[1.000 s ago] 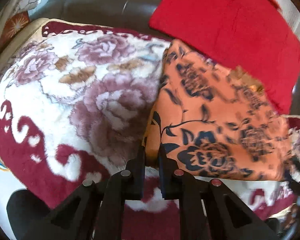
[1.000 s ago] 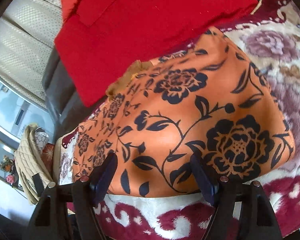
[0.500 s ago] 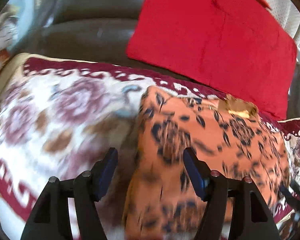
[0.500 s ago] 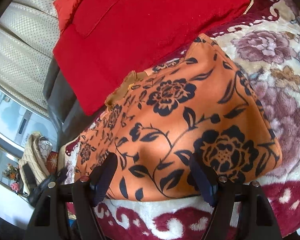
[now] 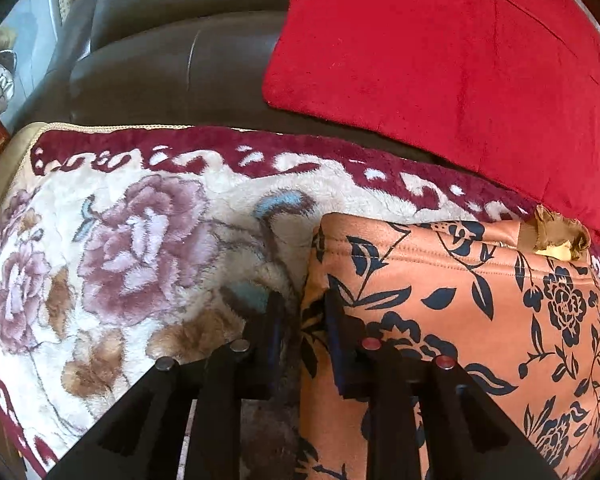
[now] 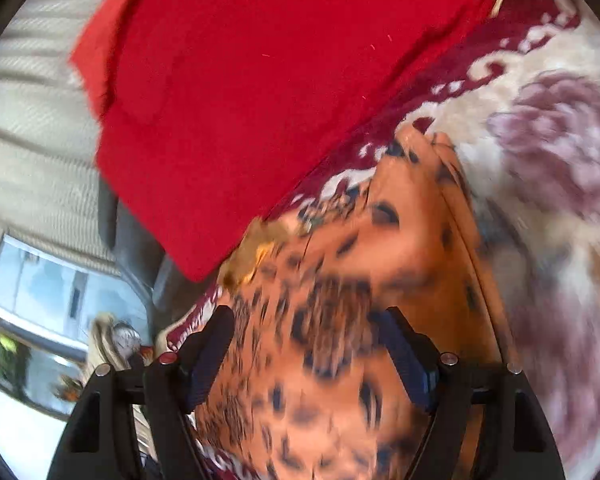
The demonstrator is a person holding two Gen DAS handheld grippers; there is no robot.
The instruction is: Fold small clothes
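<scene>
Left claw pinches orange floral garment's left edge.

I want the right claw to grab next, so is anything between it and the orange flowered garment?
Nothing visible. The right claw is open with the orange flowered garment directly between and beyond its fingers. The red cloth lies further back, out of the path. This view is motion-blurred, so contact is unclear.

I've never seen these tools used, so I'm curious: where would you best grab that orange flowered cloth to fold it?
Probably its near left edge, coming in from the left side low along the blanket. The orange cloth lies flat, so only its raised, layered edge gives something to pinch. The left gripper already has its fingers closed there; the right gripper is open over the cloth's middle.
</scene>
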